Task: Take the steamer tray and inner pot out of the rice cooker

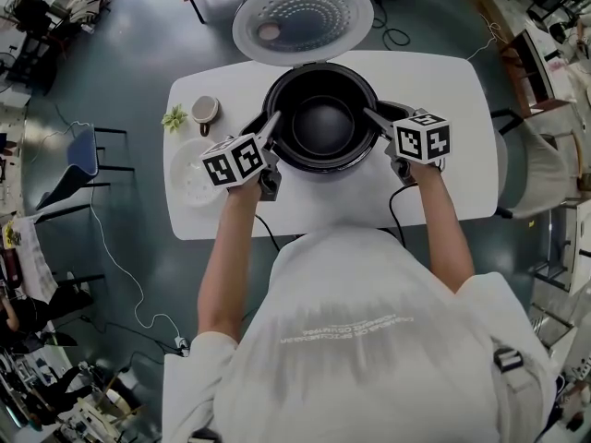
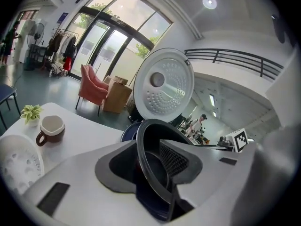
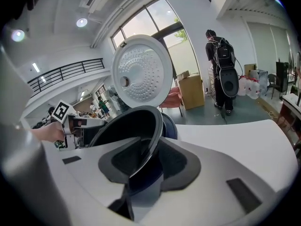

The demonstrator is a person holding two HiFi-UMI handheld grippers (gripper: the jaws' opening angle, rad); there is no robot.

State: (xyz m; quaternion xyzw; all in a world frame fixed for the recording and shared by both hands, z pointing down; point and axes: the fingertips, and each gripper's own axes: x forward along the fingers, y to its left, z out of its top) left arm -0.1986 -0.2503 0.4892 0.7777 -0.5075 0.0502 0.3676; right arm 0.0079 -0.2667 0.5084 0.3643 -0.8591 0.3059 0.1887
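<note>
The black inner pot [image 1: 320,123] sits in the rice cooker [image 1: 323,164], whose lid [image 1: 303,18] stands open at the back. My left gripper [image 1: 273,127] is shut on the pot's left rim [image 2: 149,147], which runs between its pads. On the opposite side my right gripper [image 1: 373,118] is shut on the right rim [image 3: 149,131] in the same way. The white steamer tray [image 1: 194,183] lies on the table to the left of the cooker, apart from both grippers; it also shows low at the left as tray [image 2: 16,164].
A brown-and-white mug [image 1: 204,110] and a small green plant [image 1: 174,117] stand on the white table [image 1: 443,90] left of the cooker. The cooker's cord [image 1: 268,233] hangs off the near edge. Chairs stand around the table, and a person [image 3: 221,69] is in the background.
</note>
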